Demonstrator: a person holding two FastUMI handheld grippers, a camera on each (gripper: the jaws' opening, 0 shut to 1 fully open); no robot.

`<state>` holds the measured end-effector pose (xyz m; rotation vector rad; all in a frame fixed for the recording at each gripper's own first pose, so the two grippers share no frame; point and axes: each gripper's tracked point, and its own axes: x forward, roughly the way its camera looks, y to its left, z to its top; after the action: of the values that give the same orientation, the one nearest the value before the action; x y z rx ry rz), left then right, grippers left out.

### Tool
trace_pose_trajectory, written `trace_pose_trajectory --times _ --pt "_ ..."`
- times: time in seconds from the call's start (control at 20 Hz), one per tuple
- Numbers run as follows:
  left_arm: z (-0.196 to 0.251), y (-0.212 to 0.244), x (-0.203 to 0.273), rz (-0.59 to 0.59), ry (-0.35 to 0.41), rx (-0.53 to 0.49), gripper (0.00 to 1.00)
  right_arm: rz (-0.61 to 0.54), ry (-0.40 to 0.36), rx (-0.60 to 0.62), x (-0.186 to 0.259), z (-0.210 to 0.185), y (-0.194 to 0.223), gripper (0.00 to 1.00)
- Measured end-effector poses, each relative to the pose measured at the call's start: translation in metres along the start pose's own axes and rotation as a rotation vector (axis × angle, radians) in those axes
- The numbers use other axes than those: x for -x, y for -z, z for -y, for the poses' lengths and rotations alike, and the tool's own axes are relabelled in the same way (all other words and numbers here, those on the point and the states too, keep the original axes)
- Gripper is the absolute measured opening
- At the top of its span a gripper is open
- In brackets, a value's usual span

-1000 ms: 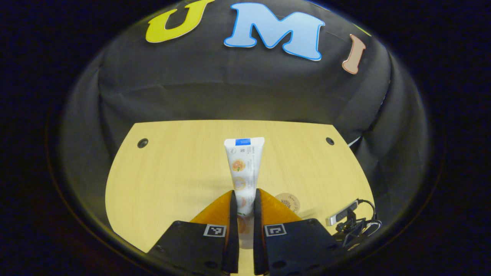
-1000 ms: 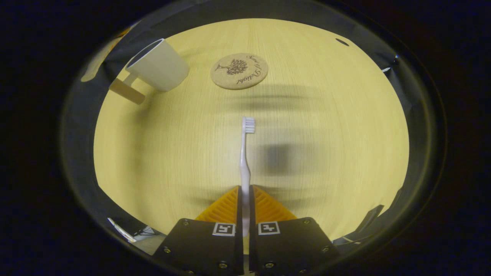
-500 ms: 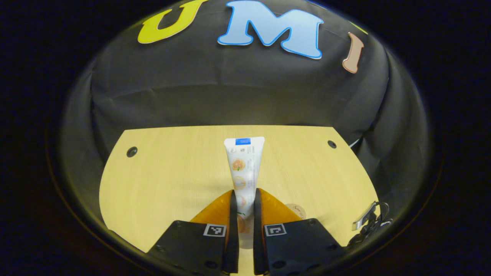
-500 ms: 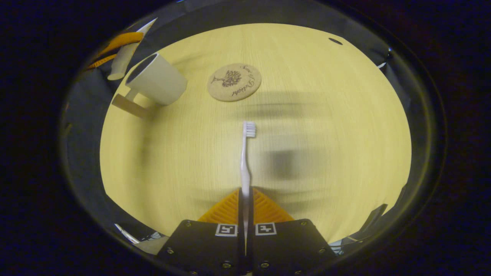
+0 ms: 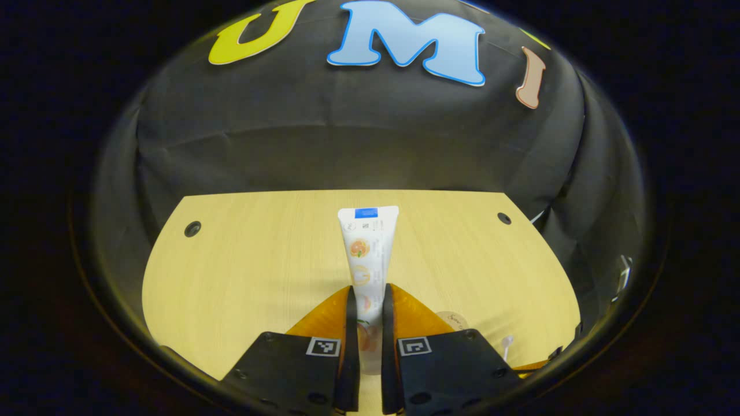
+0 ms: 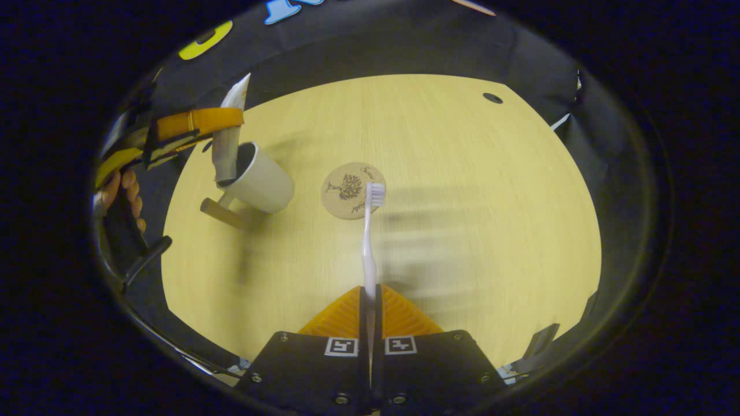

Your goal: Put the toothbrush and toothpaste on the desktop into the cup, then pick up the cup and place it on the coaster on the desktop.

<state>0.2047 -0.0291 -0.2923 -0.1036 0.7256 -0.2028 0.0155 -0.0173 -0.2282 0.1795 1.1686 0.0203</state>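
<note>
Since a second ago the right gripper [image 6: 370,289] has tipped up, so the tabletop [image 6: 462,202] sits lower in the right gripper view and the booth wall shows above it; the coaster [image 6: 347,188] and cup [image 6: 263,185] have slid nearer the middle; the left gripper [image 6: 191,124], not seen there a second ago, has come in at upper left with a hand [image 6: 124,193] behind it; the toothpaste [image 6: 226,150] now hangs with its lower end in the cup's mouth.

Right jaws clenched on the toothbrush [image 6: 368,242] handle, bristle head pointing away and overlapping the coaster's right edge in this view; whether it touches the coaster cannot be told; the cup stands left of the coaster, handle toward lower left.

In the left gripper view the left gripper [image 5: 365,300] has its jaws clamped on the toothpaste [image 5: 368,248], crimped flat end pointing away; the coaster [image 5: 454,319] peeks out just right of the fingers; a toothbrush head [image 5: 507,342] shows low at right; the view has turned slightly left since a second ago.

Two dark round holes [image 5: 192,229] mark the tabletop's far corners; the coaster bears a tree drawing and script too small to read; tube print unreadable.
</note>
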Motion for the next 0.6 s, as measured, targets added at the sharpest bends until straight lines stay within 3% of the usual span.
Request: trace_pose_trajectory --times 0.25,0.3,0.45,0.6 --pt "-0.006 0.007 -0.003 0.010 -0.005 -0.002 0.23 0.069 -0.023 0.005 0.018 -0.009 -0.027 0.02" --pt "-0.006 0.009 -0.003 0.011 -0.002 0.003 0.28 0.080 -0.025 0.008 0.020 -0.010 -0.031 0.02" --pt "-0.008 0.020 -0.001 -0.014 0.005 0.023 0.31 0.102 -0.027 0.012 0.027 -0.012 -0.036 0.02" --pt "-0.008 0.022 0.004 -0.006 0.005 0.023 0.56 0.113 -0.034 0.013 0.030 -0.012 -0.044 0.02"
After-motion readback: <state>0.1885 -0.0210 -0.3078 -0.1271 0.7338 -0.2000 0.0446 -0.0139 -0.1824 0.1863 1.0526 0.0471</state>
